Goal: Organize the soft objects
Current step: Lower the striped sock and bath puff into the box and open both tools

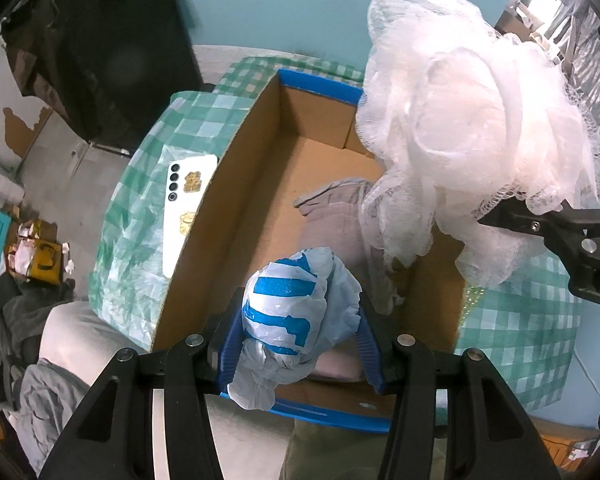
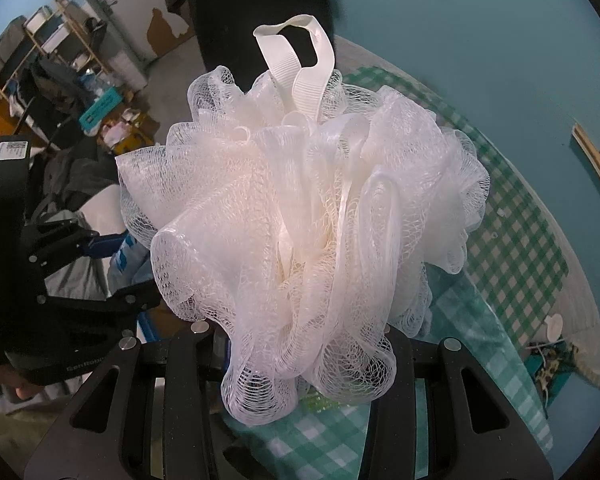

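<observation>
1. You are mid-delivery: your left gripper [image 1: 296, 344] is clenched on a knotted blue-and-white plastic bag [image 1: 296, 320], low in the centre of the left wrist view, just above the near edge of the cardboard box [image 1: 204, 232]

2. Your right gripper [image 2: 304, 344] grasps a white mesh bath sponge [image 2: 300, 216], which fills the middle of the right wrist view; in the left view the same sponge [image 1: 460, 140] hangs at upper right, over the box's far right side

3. I judge that both items are about to be dropped in; the next move calls for lowering each over the bare box floor and parting the fingers, keeping the sponge's ribbon loop [image 2: 296, 60] clear of the fingers

4. Already in the box: one grey cloth [image 1: 336, 208], lying on the floor toward the right, partly hidden by the sponge

5. Counted: one bag, one sponge, one cloth, one box, two grippers

6. Outside the box, one white phone [image 1: 184, 208] lies on the green checked tablecloth [image 1: 140, 220], just beside the box's left wall, left of centre
</observation>
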`<state>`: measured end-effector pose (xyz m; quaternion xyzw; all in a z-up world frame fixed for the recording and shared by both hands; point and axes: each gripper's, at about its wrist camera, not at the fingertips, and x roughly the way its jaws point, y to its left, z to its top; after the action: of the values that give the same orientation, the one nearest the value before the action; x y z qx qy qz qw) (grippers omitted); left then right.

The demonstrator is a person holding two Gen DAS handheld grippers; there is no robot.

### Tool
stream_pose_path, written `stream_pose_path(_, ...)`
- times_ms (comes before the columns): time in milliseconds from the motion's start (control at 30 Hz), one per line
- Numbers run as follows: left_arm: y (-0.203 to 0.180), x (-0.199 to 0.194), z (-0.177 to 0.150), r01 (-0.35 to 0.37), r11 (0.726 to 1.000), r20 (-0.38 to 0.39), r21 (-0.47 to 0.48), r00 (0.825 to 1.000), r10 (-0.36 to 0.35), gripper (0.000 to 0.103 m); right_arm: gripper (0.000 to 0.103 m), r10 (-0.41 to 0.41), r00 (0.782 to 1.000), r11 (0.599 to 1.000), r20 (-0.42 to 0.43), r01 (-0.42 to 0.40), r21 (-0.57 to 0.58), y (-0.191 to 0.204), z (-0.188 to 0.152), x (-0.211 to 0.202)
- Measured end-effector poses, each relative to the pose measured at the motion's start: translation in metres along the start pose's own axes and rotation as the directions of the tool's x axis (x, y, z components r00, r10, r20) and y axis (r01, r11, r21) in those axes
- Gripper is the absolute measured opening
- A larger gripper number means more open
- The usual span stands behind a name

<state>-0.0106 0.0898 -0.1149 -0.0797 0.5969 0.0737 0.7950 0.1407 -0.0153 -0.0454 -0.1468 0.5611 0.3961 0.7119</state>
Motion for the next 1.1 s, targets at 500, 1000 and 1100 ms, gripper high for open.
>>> stream_pose_path(500,0.013,0.021,0.003,-0.014,1.000,-0.026,0.011,1.000,0.015,0.052,0.044,0.001,0.997,1.000,-0.072,-0.002,-0.017,0.014,0.024,0.034)
stream_pose_path(1000,0.016,0.013,0.001,-0.038,0.999,-0.014,0.021,0.999,0.038,0.073,0.071,-0.020,0.995,1.000,-0.097,0.020,0.004,0.016,0.021,0.030)
stream_pose_path(1100,0.015,0.008,0.000,-0.035,0.999,-0.005,0.018,0.999,0.035,0.073,0.071,-0.008,0.997,1.000,-0.077,0.010,0.026,0.012,0.020,0.023)
